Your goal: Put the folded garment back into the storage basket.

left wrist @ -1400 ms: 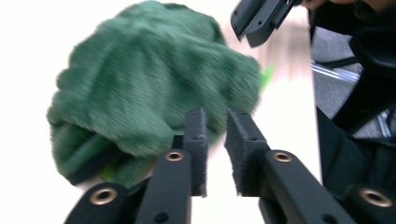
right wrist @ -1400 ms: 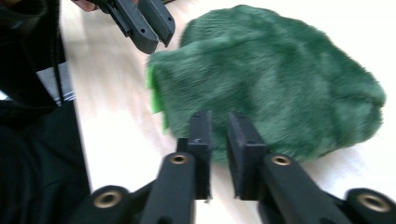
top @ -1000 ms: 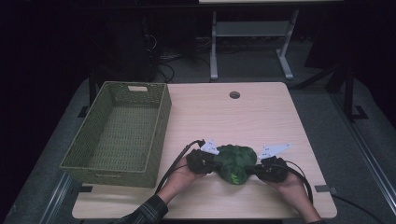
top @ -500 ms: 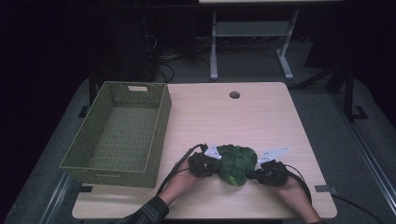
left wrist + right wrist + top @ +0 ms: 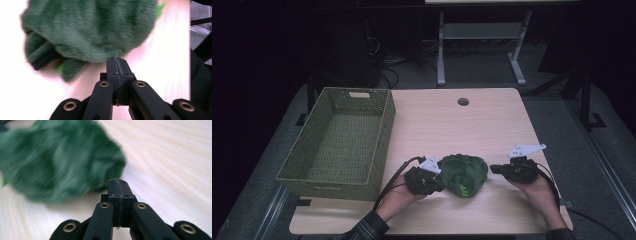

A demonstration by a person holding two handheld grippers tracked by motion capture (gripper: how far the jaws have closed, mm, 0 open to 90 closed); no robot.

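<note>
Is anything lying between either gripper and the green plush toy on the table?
Nothing visible. The left gripper sits right at the green plush toy, fingers shut, and only bare table separates the toy from the right gripper, also shut.

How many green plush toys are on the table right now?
1. The green plush toy lies on the table's near edge between the two grippers, right of the wicker basket; the basket looks empty.

Black left gripper [image 5: 117, 65] (brass-ringed pivots, trailing cable) matches right gripper [image 5: 118, 185]; dark plaid sleeve [image 5: 364, 231].
</note>
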